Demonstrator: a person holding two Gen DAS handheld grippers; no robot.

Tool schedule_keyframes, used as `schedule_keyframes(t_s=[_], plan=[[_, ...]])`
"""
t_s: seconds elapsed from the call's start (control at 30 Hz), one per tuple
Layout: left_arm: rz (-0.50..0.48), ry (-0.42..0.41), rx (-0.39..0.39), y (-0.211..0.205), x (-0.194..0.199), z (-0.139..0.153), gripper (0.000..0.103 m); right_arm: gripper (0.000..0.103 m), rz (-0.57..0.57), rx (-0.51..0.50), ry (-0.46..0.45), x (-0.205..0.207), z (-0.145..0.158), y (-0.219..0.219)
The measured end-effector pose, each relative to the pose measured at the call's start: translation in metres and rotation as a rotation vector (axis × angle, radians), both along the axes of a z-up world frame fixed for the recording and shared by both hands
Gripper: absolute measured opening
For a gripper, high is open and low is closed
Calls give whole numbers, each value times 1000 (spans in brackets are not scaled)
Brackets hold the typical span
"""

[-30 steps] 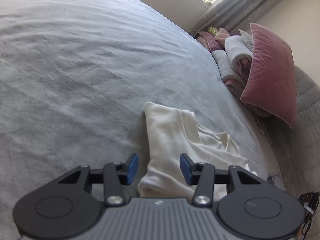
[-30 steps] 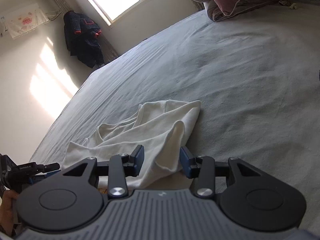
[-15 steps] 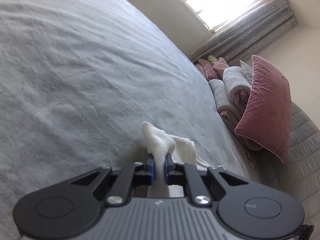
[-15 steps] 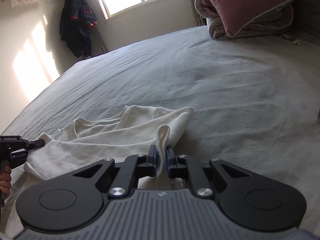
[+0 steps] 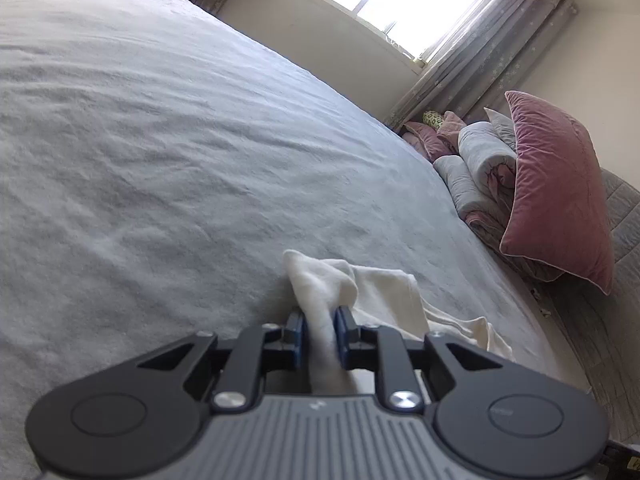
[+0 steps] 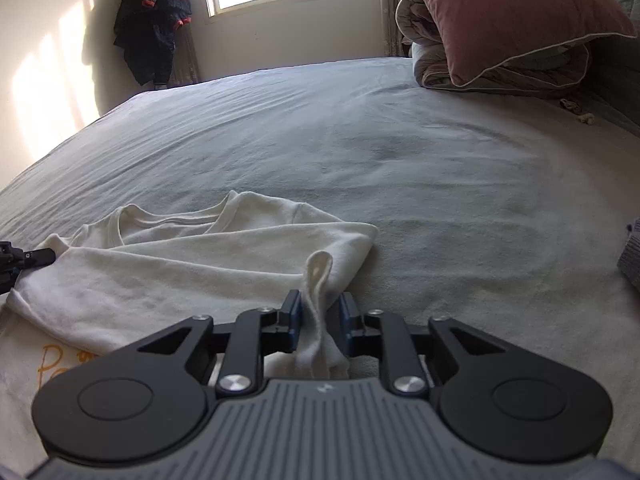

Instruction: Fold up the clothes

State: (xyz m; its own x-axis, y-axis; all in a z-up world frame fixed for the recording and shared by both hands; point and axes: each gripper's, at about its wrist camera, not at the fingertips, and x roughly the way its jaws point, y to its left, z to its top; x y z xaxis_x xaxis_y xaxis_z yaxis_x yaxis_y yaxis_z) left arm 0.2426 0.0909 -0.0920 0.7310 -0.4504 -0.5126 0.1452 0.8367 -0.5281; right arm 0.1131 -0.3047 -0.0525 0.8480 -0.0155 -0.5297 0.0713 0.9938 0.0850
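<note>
A cream white T-shirt [image 6: 192, 268] lies spread on the grey bed, collar toward the window, with orange lettering near its lower left. My right gripper [image 6: 319, 312] holds a bunched fold of its right edge between slightly parted jaws. My left gripper [image 5: 320, 326] is shut on a bunched corner of the same shirt [image 5: 384, 296], and its black tip shows at the left edge of the right wrist view [image 6: 28, 258]. The shirt part under both grippers is hidden.
The grey bedspread [image 5: 160, 140] stretches wide toward the window. A pink pillow [image 5: 560, 196] leans on rolled quilts [image 5: 476, 160] at the headboard. A dark jacket [image 6: 154, 20] hangs by the window. A grey knit item [image 6: 630, 256] lies at the right edge.
Both grippers went from open around the shirt edges to closed on bunched fabric. Both have tilted up, so the views show more of the room. The right jaws have parted slightly since.
</note>
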Motion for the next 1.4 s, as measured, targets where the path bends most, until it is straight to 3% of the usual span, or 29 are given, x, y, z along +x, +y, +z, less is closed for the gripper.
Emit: schedule_keyframes(t_s=[0.13, 0.27, 0.47, 0.6, 0.7, 0.83, 0.9, 1.03, 1.07, 1.2, 1.4], plan=[[10, -66, 21, 9, -11, 22, 21, 30, -3, -5, -6, -2, 4, 0], [-61, -104, 28, 8, -22, 36, 15, 30, -7, -9, -12, -4, 7, 0], [-226, -37, 91, -5, -38, 18, 4, 30, 37, -17, 26, -1, -1, 12], [-235, 12, 121, -1, -49, 2, 2, 21, 25, -105, 126, 5, -19, 16], [-236, 54, 176, 1, -56, 12, 2, 22, -8, -177, 164, 4, -19, 19], [-204, 64, 194, 10, -68, 24, 2, 26, -28, -96, 137, -15, 0, 14], [-184, 59, 185, 14, -71, 29, 5, 30, -28, -65, 134, -26, 8, 14], [-166, 17, 255, 9, -73, 31, 40, 36, -19, -34, 123, -48, 19, 19], [-162, 6, 277, 7, -72, 30, 41, 37, -15, -27, 119, -53, 22, 20], [-127, 41, 245, 11, -66, 16, 38, 41, -4, 1, 124, -74, 22, 27], [-162, 106, 257, 6, -85, 19, 37, 42, 24, 14, 224, -98, 17, 32]])
